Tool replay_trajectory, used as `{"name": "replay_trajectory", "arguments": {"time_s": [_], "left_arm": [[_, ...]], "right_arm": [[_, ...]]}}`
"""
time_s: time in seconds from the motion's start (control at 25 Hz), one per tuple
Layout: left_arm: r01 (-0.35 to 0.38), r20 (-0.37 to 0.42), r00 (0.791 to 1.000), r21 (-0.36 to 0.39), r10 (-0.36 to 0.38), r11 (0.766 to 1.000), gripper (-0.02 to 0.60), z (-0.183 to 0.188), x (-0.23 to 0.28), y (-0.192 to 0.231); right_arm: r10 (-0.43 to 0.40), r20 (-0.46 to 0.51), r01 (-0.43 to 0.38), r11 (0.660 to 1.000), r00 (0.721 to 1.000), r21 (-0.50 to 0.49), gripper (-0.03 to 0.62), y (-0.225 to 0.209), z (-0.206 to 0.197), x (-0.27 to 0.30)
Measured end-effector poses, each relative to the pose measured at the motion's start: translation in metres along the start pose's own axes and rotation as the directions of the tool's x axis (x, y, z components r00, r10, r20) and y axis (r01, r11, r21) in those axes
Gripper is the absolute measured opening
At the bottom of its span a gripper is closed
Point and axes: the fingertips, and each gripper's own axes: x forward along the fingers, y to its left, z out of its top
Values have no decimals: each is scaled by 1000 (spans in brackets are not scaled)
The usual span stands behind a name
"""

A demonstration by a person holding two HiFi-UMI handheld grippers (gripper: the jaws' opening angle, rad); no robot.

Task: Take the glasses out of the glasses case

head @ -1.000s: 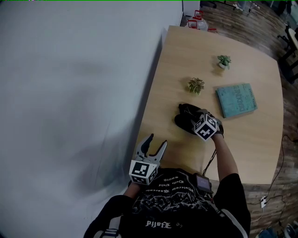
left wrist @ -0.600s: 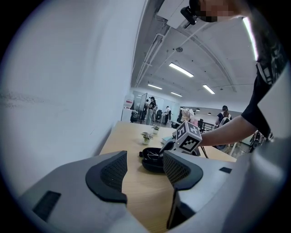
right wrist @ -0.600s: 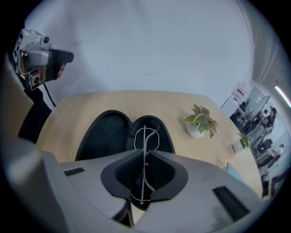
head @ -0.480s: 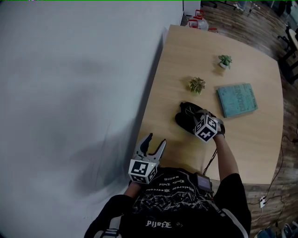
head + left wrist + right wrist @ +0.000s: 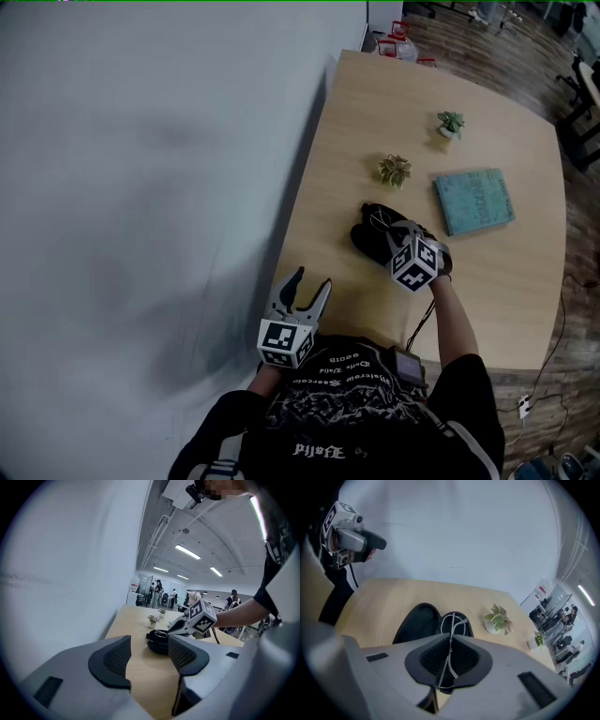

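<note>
Presently on view, item by item:

Table (image 5: 487, 281): light wood, its left edge against a plain white wall (image 5: 141, 187).

Glasses case (image 5: 367, 242): black, lying open on the near left part of the table, both halves facing up, side by side.

Glasses (image 5: 451, 633): thin pale wire frame, folded. One end sits between the pads of the right gripper; the other end reaches out over the right half of the case. Whether that end still touches the case lining cannot be told.

Right gripper (image 5: 386, 228): angled steeply down over the case from the near right. Its jaws have just been closing and now stand pressed together, pinching the wire of the glasses edge-on between the dark ribbed pads.

Left gripper (image 5: 314, 279): held at the near left edge of the table, well apart from the case and pointing toward it. Jaws spread wide, with only bare tabletop showing between them.

Nearer plant (image 5: 395, 172): small, pale green leaves, standing just beyond the case on its far side.

Farther plant (image 5: 451, 124): small, green, in a light pot, farther off and to the right.

Book (image 5: 473, 202): teal cover, lying flat to the right of the case, apart from it
</note>
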Motion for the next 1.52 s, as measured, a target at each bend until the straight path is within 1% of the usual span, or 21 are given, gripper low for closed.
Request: {"name": "replay_trajectory", "arguments": {"time_s": [0.28,0.56,0.72,0.92,1.08,1.2,1.36,1.52], "left_arm": [[11,10,1000,3,-11,1000,253,-1,-2,-2],[25,23,999,3,-25,1000,253,2,-4,-6],[34,37,999,-2,-34,999,253,5,-5,-8],[46,53,998,-11,-45,999,253,3,-5,-11],[52,64,997,-6,-52,999,253,8,-12,-12],[56,70,996,-6,-55,998,253,8,-13,-12],[67,75,995,-6,-66,998,253,9,-14,-15],[89,76,993,-2,-88,996,253,12,-15,-20]], "right_arm": [[-30,33,29,1000,999,10,20,1,8,-18],[-87,80,84,996,993,40,20,-4,19,-41],[-134,121,125,989,984,77,20,-7,29,-60],[-193,165,168,974,967,151,20,-3,35,-78],[-247,207,204,956,947,210,20,2,46,-102],[-306,223,243,932,926,270,20,5,48,-120],[-357,253,262,903,899,341,20,15,47,-142],[-419,289,287,868,861,404,20,21,47,-166]]}}
